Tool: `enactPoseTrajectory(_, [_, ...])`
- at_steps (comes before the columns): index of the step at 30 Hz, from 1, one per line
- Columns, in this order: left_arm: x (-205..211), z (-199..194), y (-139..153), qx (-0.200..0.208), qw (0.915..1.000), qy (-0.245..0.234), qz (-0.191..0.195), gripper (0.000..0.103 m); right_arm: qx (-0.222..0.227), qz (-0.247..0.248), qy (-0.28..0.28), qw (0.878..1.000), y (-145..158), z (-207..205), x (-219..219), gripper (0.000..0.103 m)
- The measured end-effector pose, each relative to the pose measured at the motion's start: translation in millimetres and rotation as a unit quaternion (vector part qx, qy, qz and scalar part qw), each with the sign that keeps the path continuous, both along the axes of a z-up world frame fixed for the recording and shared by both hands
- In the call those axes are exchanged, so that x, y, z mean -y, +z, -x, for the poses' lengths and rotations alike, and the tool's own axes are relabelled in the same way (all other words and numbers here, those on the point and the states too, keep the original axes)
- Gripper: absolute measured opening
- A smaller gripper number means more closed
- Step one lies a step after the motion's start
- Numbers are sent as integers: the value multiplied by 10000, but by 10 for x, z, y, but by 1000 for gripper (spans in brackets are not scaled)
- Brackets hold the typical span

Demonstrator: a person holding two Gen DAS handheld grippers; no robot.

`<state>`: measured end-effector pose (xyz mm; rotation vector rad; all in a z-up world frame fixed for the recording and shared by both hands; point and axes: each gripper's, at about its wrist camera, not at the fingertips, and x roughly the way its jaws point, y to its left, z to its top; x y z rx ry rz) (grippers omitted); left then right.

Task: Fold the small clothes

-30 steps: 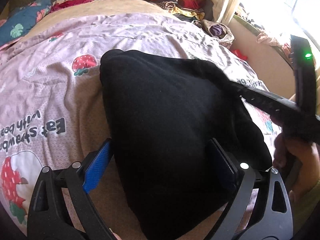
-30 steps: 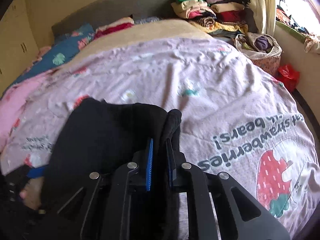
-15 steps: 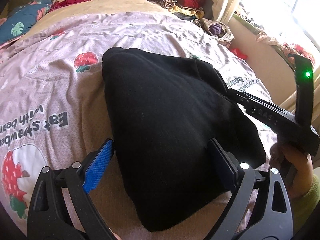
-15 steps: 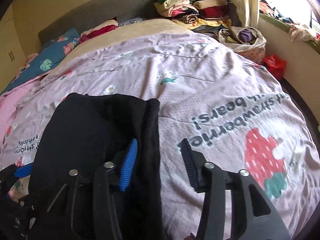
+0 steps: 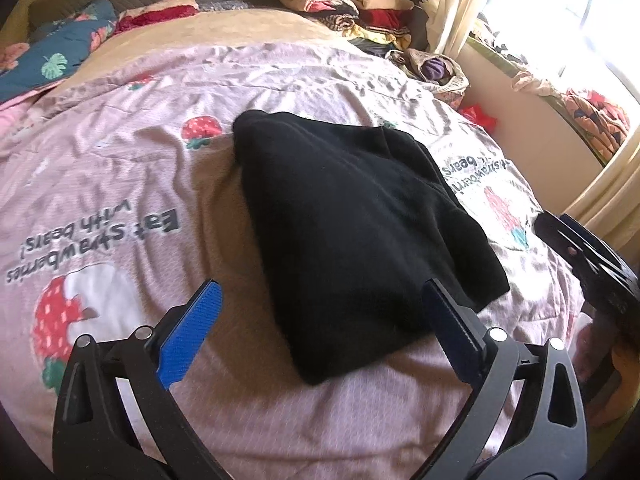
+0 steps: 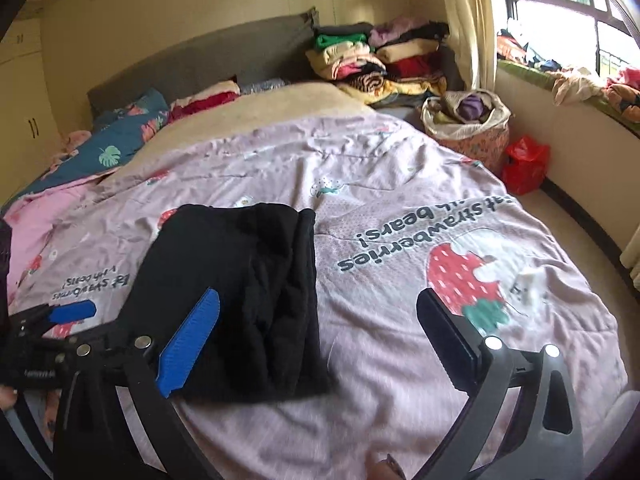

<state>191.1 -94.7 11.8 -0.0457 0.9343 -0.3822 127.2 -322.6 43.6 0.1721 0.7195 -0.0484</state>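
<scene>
A black garment [image 5: 352, 220] lies folded on the pink strawberry quilt [image 5: 132, 184]. My left gripper [image 5: 320, 296] hovers over its near end, pulled back a little. Its jaws are opening wide; the cloth lies below and between them, and the pads touch nothing. In the right wrist view the same garment [image 6: 240, 288] lies left of centre. My right gripper [image 6: 318, 300] is above its right edge with jaws opening to full width and nothing held. The right gripper [image 5: 592, 264] also shows at the left wrist view's right edge, in a hand.
Stacks of folded clothes [image 6: 372, 64] sit at the head of the bed on the right. A bag of clothes [image 6: 468, 120] and a red bag [image 6: 524, 160] stand on the floor beside the bed. Blue pillows [image 6: 120, 140] lie at the far left.
The right gripper, shut on the garment's edge before, has let go, spread wide and drawn back. The left gripper has pulled back and up. The garment now lies free.
</scene>
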Motion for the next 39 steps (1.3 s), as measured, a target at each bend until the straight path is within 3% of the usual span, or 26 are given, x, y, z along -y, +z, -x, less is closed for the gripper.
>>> enactPoseTrajectory(13, [-384,594,17,221,9995,177,99,93,119,70,198,9997,83,701,-335,98])
enactPoseTrajectory(24, [-689,982,-80,471,9981,337,186,93,204,411,246,9986,-89,1140,-695,98])
enactPoseTrajectory(33, [-718,1190,-176,423,9983,248,321,93,-46,494,226,9985,-330,1294,-792,99])
enactPoseTrajectory(39, [-659,1227,-221,432,9988,159,189,93,-136,501,201,9984,-431,1325,-779,99])
